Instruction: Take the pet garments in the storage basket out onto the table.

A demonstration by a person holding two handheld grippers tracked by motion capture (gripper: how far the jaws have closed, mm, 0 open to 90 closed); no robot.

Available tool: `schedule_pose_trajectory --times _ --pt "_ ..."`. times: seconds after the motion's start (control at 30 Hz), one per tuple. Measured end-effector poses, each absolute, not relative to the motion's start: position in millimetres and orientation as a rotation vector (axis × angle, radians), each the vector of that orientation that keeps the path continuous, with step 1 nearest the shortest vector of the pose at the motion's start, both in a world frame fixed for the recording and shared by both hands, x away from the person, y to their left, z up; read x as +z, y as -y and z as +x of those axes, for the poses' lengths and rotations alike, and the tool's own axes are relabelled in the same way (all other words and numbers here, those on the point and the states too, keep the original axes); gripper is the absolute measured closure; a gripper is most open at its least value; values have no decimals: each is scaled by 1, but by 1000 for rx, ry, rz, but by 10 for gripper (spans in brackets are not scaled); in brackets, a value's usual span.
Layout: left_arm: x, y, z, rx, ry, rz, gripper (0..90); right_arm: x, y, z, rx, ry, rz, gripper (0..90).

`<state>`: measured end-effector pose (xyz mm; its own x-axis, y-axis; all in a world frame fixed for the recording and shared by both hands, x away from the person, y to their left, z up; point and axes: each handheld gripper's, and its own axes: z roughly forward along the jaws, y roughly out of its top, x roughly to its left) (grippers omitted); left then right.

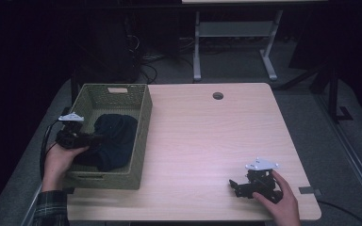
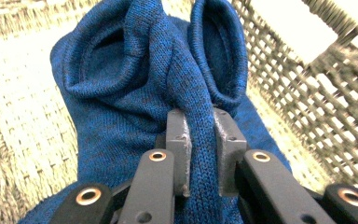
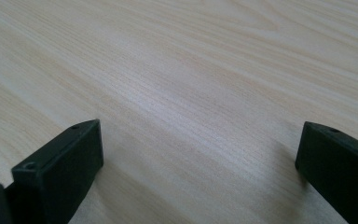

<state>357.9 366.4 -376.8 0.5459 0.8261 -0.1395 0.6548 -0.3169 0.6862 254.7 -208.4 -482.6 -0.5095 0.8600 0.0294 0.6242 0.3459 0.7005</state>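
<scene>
A dark blue knitted garment lies bunched inside a green woven basket on the left side of the table. My left gripper reaches into the basket from the left and is shut on a fold of the blue garment, which runs up between its two jaws. My right gripper rests low over the bare wood near the table's front right, held by a hand. In the right gripper view its jaws stand wide apart over the wooden tabletop with nothing between them.
The light wooden table has a round cable hole near its far edge. The basket's woven wall stands close on the right of my left gripper. Dark floor, cables and a desk frame lie beyond the table.
</scene>
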Motion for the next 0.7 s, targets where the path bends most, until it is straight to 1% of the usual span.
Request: schedule_pose_trajectory --times 0.23,0.7 --pt "-367 -372 353 302 -1180 1952 791 -483 208 255 949 -2271 1310 4" --pt "-348 -380 345 327 -1145 1809 790 -483 209 255 949 -2272 1309 4"
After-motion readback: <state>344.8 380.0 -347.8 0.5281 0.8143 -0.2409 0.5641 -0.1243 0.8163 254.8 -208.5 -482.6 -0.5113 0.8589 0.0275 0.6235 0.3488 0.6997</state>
